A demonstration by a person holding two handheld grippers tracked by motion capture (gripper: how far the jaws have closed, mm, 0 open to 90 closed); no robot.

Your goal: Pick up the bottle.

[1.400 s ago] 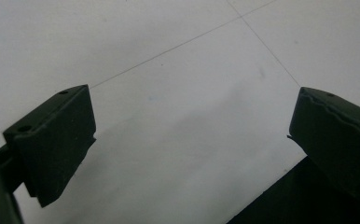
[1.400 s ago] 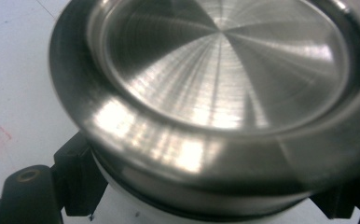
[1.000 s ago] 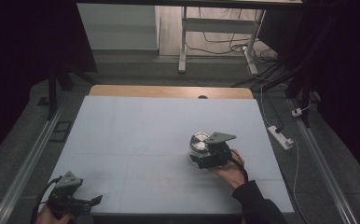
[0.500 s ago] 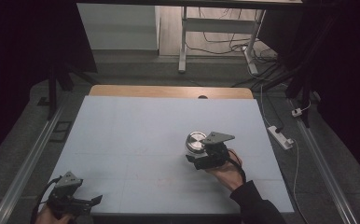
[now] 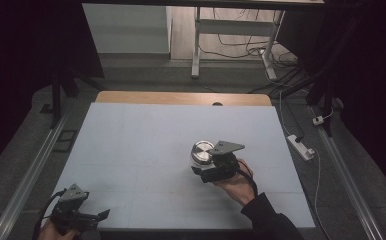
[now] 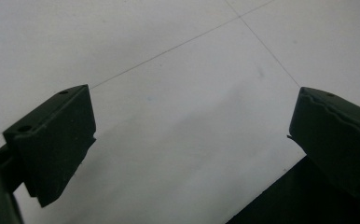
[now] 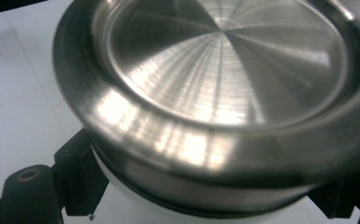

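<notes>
Right tongs, clamped on the tin, have shifted slightly left over the table; transport continues. Left tongs stay open.

A round tin sits on the counter, right of centre, w/ the right tool just on its near side, its jaws either side of the tin's body, under the lid. The person's right hand comes in behind that tool from the near-right edge. The left tool is at the counter's near-left corner, well apart from the tin, jaws spread over bare counter by the near edge. Beyond the far edge: a desk frame and cables on the floor. A power strip lies on the floor right of the counter.
</notes>
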